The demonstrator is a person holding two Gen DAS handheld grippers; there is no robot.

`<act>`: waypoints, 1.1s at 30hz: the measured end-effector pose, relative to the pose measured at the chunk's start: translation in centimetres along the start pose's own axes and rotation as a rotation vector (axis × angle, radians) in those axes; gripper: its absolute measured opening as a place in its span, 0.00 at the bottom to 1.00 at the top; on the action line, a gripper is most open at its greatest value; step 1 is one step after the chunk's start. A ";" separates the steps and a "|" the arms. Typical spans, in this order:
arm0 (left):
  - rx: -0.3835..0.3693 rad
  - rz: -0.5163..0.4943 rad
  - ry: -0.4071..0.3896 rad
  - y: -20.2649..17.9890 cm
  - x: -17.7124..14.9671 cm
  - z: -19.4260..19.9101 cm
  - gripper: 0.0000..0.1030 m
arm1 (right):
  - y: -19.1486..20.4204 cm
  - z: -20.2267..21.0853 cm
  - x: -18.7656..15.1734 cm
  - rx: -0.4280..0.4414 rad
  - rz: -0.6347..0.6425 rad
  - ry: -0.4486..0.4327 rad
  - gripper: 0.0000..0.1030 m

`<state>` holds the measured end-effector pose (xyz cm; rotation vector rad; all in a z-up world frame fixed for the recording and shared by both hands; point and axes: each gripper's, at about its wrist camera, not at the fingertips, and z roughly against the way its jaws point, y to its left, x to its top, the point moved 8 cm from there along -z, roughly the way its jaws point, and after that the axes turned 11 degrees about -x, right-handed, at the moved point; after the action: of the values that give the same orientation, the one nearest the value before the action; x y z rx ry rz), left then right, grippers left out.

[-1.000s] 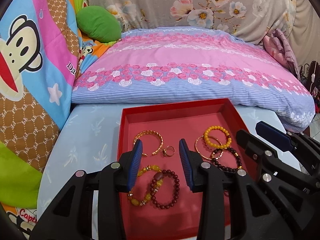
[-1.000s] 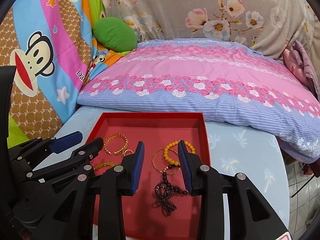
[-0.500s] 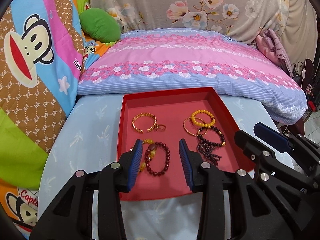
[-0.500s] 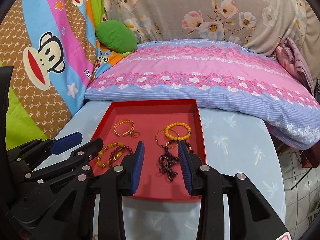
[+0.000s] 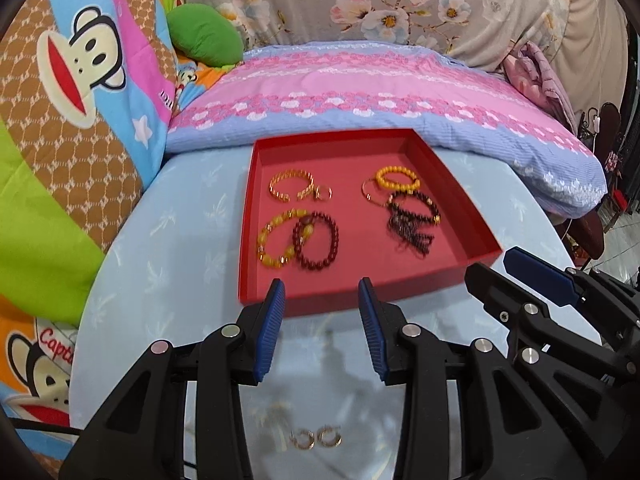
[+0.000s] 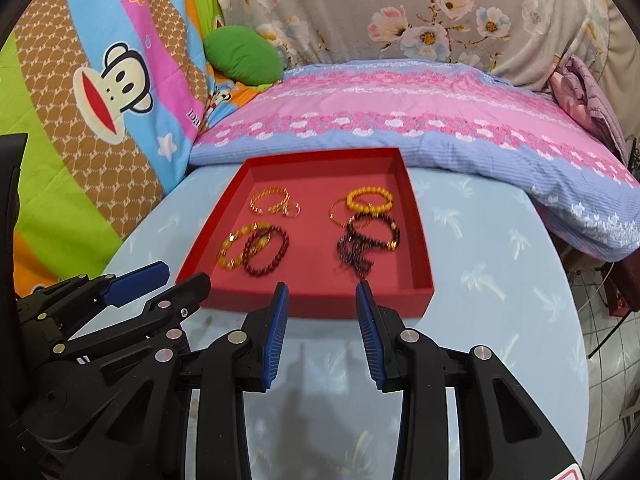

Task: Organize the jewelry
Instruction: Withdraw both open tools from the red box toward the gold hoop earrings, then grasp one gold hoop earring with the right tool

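On the pale blue table [image 5: 188,240], hard against the pink pillow [image 5: 360,92]: a red tray [image 5: 452,200] with the jewelry laid out in loose groups, presumably so each piece stays separate and easy to pick. At the tray's far left, a gold bangle [image 5: 286,185] with a small ring [image 5: 323,192] beside it; nearer on that side, a yellow bead bracelet [image 5: 276,242] overlapping a dark red one [image 5: 318,240]. At far right, an orange bead bracelet [image 5: 396,179] over a thin hoop; nearer, a dark beaded strand [image 5: 412,220] bunched in a heap. Short of the tray's near wall, a pair of gold hoop earrings [image 5: 316,438] on the cloth, probably awaiting sorting. Left gripper [image 5: 320,300] spread wide, holding nothing, just short of the near wall. Right gripper [image 6: 320,300] likewise wide apart and empty, touching nothing.
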<state>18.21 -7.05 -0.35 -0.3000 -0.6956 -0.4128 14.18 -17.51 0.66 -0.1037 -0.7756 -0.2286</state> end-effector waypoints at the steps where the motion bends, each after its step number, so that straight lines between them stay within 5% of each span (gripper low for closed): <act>1: -0.001 0.009 0.009 0.2 -0.7 0.0 0.35 | 0.2 0.0 -0.8 0.006 0.001 0.011 0.34; 17: -0.001 0.111 0.122 3.2 -10.9 -0.1 0.35 | 4.5 -0.8 -10.4 0.089 0.085 0.157 0.34; 33: 0.051 0.123 0.146 6.6 -14.2 1.2 0.36 | 8.8 -1.2 -12.5 0.145 0.188 0.183 0.34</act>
<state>10.74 2.95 -9.85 -0.2601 -0.5413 -0.2966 8.47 -7.10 -9.11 -0.0178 -0.5940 -0.0027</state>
